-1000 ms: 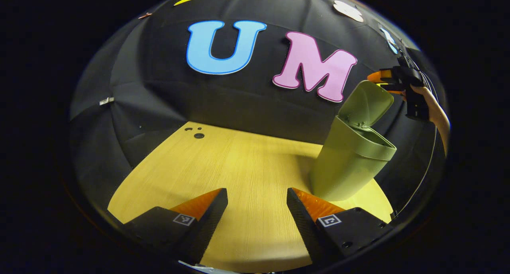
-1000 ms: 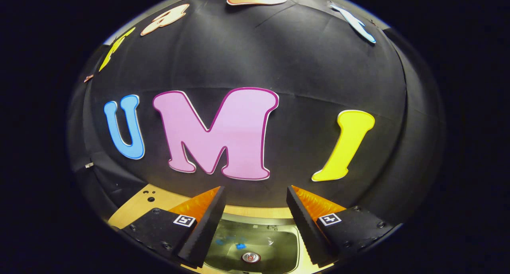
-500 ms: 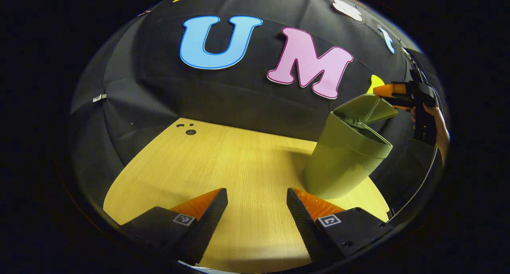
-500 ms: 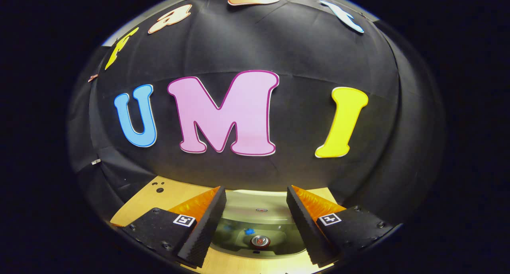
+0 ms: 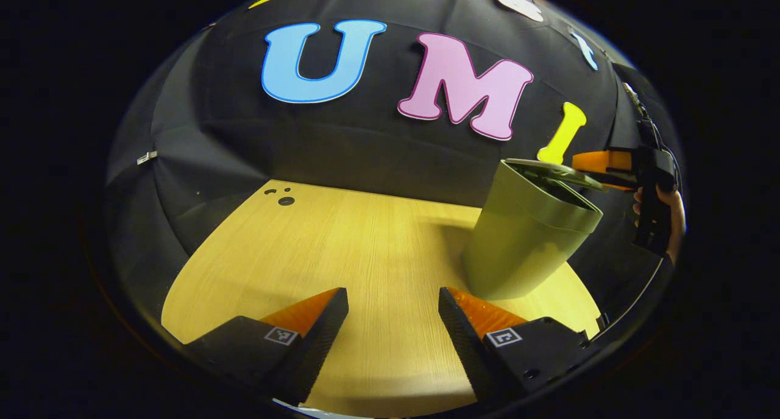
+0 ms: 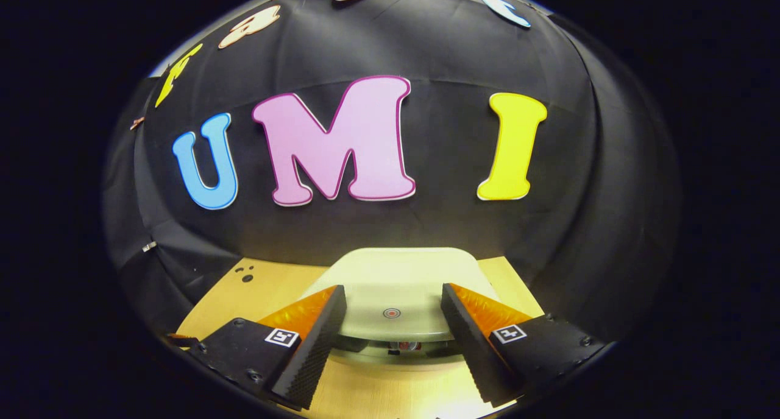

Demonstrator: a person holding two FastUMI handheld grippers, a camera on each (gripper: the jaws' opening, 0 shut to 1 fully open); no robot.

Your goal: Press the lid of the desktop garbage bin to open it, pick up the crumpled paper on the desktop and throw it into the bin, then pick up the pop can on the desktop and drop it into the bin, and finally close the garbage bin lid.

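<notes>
One green bin [image 5: 524, 242] stands on the table [image 5: 341, 248] at 3 o'clock of the left gripper [image 5: 393, 321] – its one lid [image 6: 393, 291] nearly down. The right gripper [image 6: 393, 327] hovers above it. Both grippers' fingers are wide apart, holding nothing.

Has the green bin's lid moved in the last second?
Yes. The lid has swung down from upright to nearly flat over the bin, which stayed put on the table.

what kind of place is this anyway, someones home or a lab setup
Likely a staged recording booth, not a home: black cloth wall behind a bare wooden table, one green bin on it, and a handheld right gripper at its lid.
</notes>
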